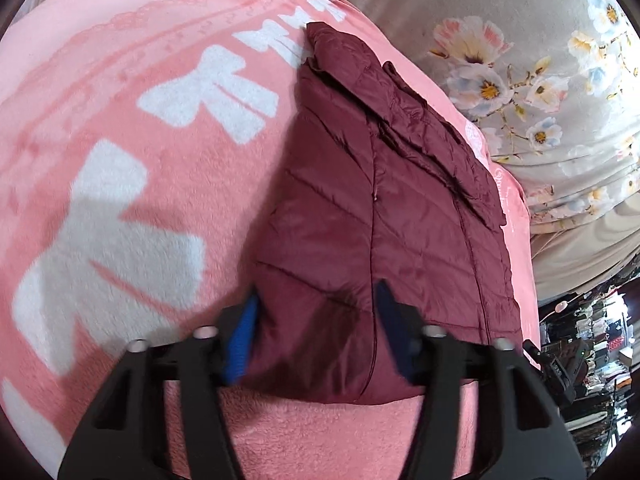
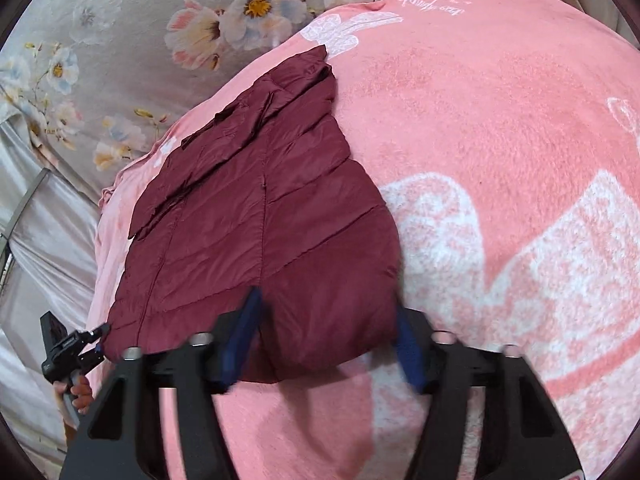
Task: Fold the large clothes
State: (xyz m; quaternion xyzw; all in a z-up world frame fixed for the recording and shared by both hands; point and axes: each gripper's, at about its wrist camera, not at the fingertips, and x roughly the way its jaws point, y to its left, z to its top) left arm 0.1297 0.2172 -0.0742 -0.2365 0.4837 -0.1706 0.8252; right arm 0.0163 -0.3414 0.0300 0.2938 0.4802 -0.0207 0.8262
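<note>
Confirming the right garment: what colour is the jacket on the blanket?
Dark maroon, quilted jacket; clearest in the right wrist view, against the pink blanket.

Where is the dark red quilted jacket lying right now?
The dark red quilted jacket lies folded on the pink fleece blanket, near the blanket edge beside the floral grey bedsheet. In both wrist views its near hem sits just ahead of the open fingers.

Both wrist views are evenly and softly lit, bright enough to show the colours clearly, with no harsh glare. Only faint shadows fall on the pink blanket (image 1: 120,208) under each claw, and a dark patch lies on the maroon jacket (image 1: 352,208) near the left claw (image 1: 316,332). Fisheye distortion bulges the scene and darkens the corners, and motion blur smears the claw fingers (image 2: 244,340) and the near blanket.
</note>
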